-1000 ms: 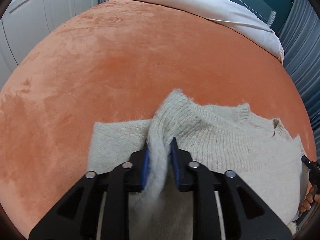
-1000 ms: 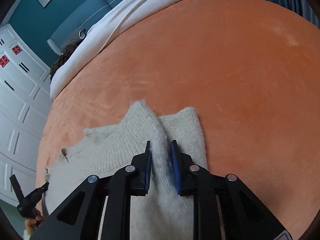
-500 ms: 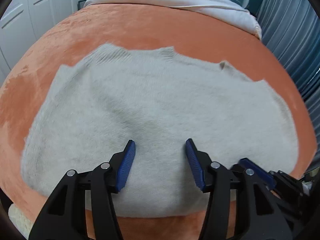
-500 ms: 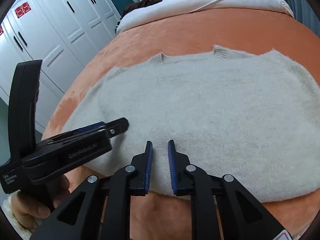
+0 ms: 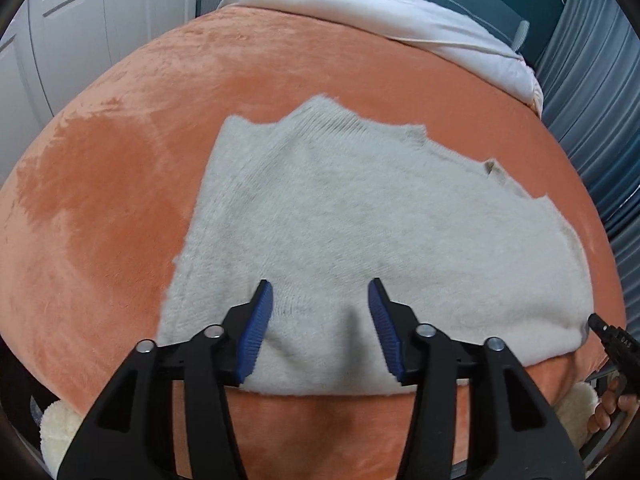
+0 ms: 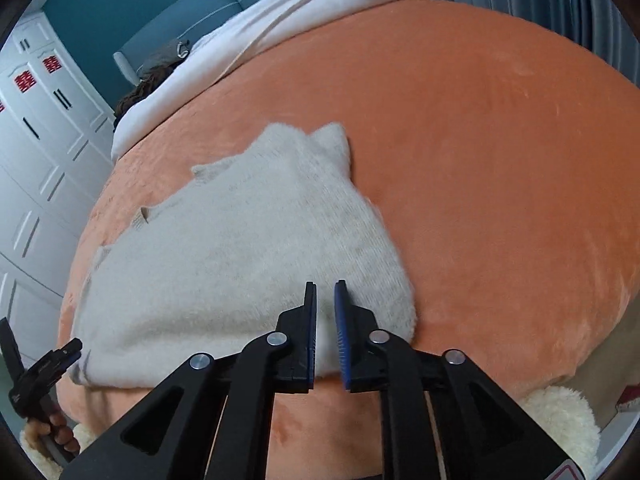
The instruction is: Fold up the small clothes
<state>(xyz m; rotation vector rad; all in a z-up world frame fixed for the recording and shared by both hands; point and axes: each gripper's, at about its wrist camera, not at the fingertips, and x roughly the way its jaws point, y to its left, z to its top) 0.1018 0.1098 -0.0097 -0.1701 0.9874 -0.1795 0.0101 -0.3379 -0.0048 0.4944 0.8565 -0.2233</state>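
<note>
Risks first. Sweater (image 5: 360,220) is a fuzzy cream knit lying on a plush orange blanket (image 5: 120,200); pile on pile will likely cling. A pinch that goes too deep could catch the blanket with the hem, and the fold would drag the bedding along. A shallow pinch probably takes only the top layer of the knit, so layers separate and the fold comes out skewed. The near hem sits close to the bed's front edge, so a pull toward the person could slide the garment off.

Left gripper (image 5: 320,320) is spread wide, nothing between the pads. Its tips hang over the near hem, roughly mid-left of the garment; contact with the knit cannot be confirmed from this view.

Right gripper (image 6: 325,316) has its pads close together with a narrow gap. Cream fabric shows through that gap, but whether it is pinched or just lies behind the fingers I cannot tell. It sits over the near right corner of the sweater (image 6: 240,248), just inside the side edge.

Garment lies flat, spread across the near half of the bed, far edge uneven with a couple of ribbed peaks. White duvet (image 5: 380,20) is well apart at the head end.
</note>
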